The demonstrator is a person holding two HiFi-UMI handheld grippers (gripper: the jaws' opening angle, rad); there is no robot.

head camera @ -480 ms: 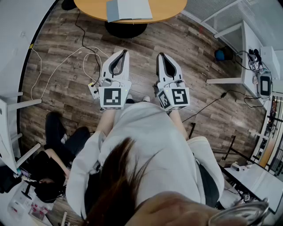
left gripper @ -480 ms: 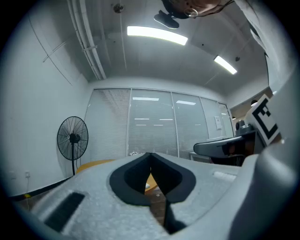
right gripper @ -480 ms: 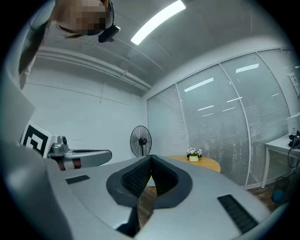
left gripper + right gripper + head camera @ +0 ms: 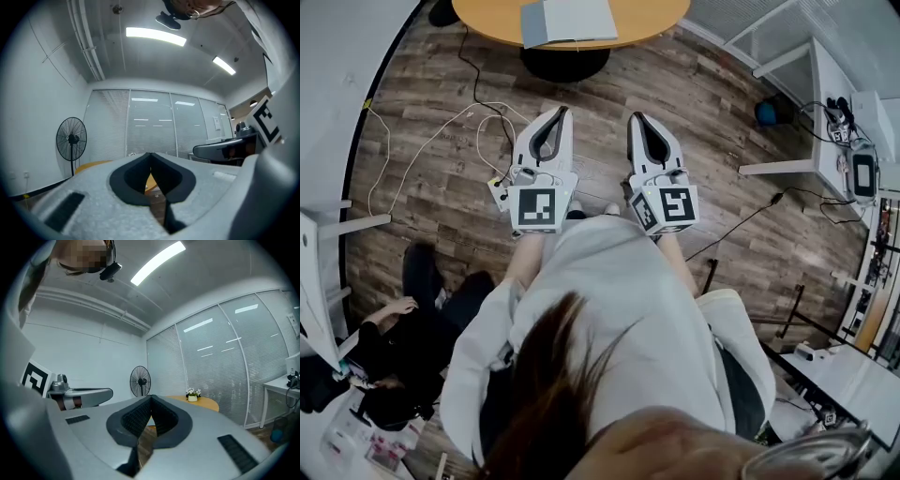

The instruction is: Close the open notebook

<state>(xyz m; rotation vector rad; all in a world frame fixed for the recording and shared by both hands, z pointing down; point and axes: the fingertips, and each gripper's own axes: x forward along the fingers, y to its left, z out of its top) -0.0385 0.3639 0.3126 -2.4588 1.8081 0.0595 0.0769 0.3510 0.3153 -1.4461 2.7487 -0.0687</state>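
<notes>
The notebook [image 4: 567, 21] lies on the round wooden table [image 4: 487, 23] at the top of the head view, a grey part at its left and a white part at its right. Both grippers are held level over the wood floor, well short of the table and pointing toward it. My left gripper [image 4: 562, 111] is shut with nothing between its fingers, its tips meeting in the left gripper view [image 4: 150, 153]. My right gripper [image 4: 636, 116] is beside it, also shut and empty [image 4: 150, 397]. The notebook does not show in either gripper view.
White and black cables [image 4: 441, 131] run over the floor left of the grippers. The table's dark base [image 4: 564, 64] stands ahead. A white desk [image 4: 825, 103] and a blue ball [image 4: 766, 114] are at the right. A person [image 4: 403, 347] sits at the lower left. A standing fan [image 4: 71, 139] is by the wall.
Both grippers stay side by side and shut. The table and notebook have slid slightly up in the head view. The seated person at the lower left has stretched out an arm.
</notes>
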